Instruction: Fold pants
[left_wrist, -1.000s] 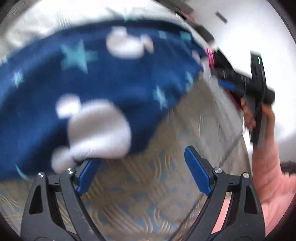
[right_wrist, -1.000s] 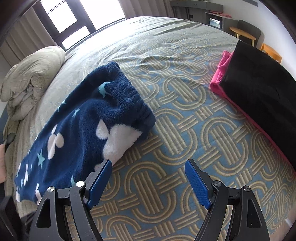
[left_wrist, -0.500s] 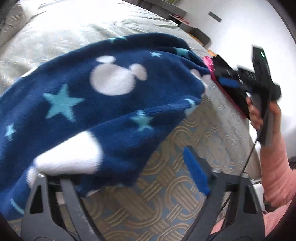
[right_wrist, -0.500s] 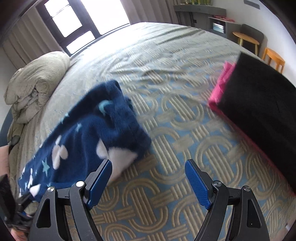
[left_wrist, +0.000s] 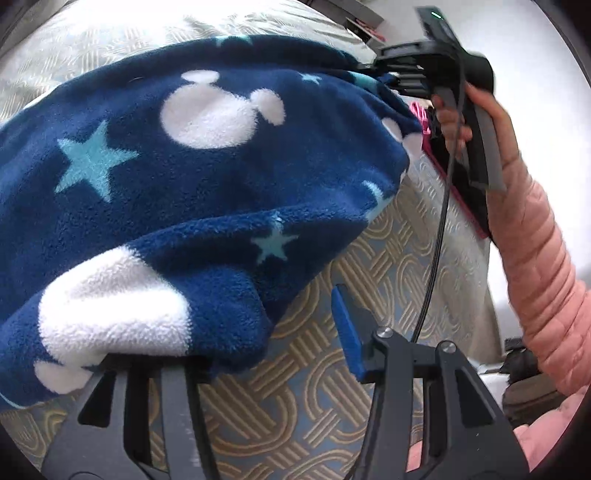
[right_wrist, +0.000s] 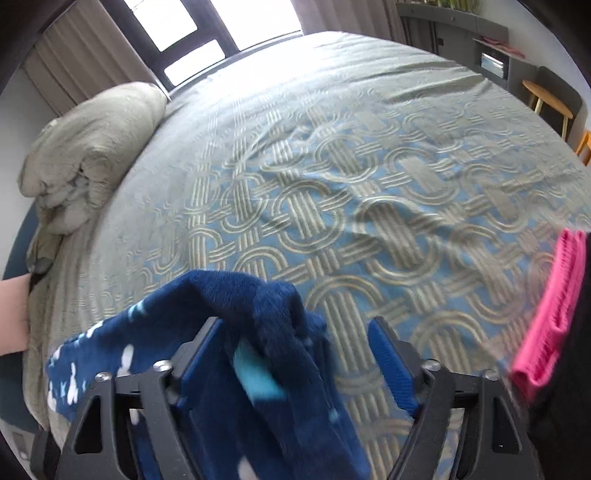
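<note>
While the navy fleece pants (left_wrist: 207, 192) drape over the bed (right_wrist: 332, 155), the left claw (left_wrist: 258, 339) stands spread, fabric covering its left finger. Farther right, the right claw (right_wrist: 295, 354) is spread around the pants' bunched end, beside a pink-and-black folded pile (right_wrist: 554, 332).

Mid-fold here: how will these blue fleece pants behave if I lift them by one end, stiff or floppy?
Probably floppy: the blue fleece pants drape in soft rolls over the left gripper. Likely light for their bulk, as the pile looks thick and fluffy. Probably not slippery; the fuzzy cloth bunches between the right gripper jaws, above the bedspread.
</note>
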